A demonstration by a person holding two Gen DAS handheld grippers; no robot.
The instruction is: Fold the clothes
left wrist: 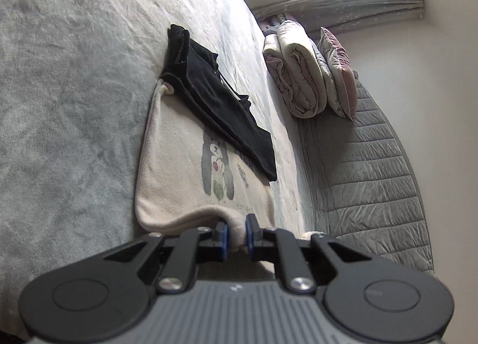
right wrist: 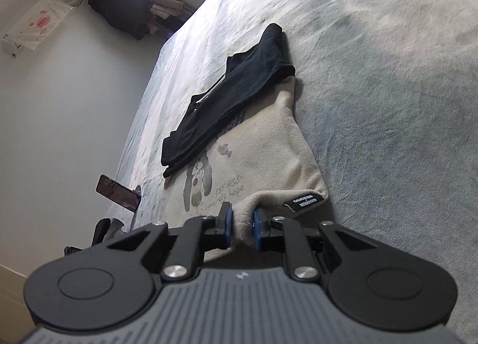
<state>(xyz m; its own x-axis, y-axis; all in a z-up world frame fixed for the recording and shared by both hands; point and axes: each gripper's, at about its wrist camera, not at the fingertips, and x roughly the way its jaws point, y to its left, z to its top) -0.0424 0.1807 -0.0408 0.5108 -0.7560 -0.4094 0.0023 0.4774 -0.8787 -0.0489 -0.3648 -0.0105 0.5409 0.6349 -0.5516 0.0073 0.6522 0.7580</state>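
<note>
Both tongs are clamped on the near hem of a cream sweatshirt [left wrist: 179, 170] lying flat on the grey bed [left wrist: 65, 105]: left tongs [left wrist: 236, 235], right tongs [right wrist: 242, 226] beside a black label [right wrist: 302, 203]. A black garment [right wrist: 227, 99] lies folded across the sweatshirt's far part, toward twelve o'clock
</note>
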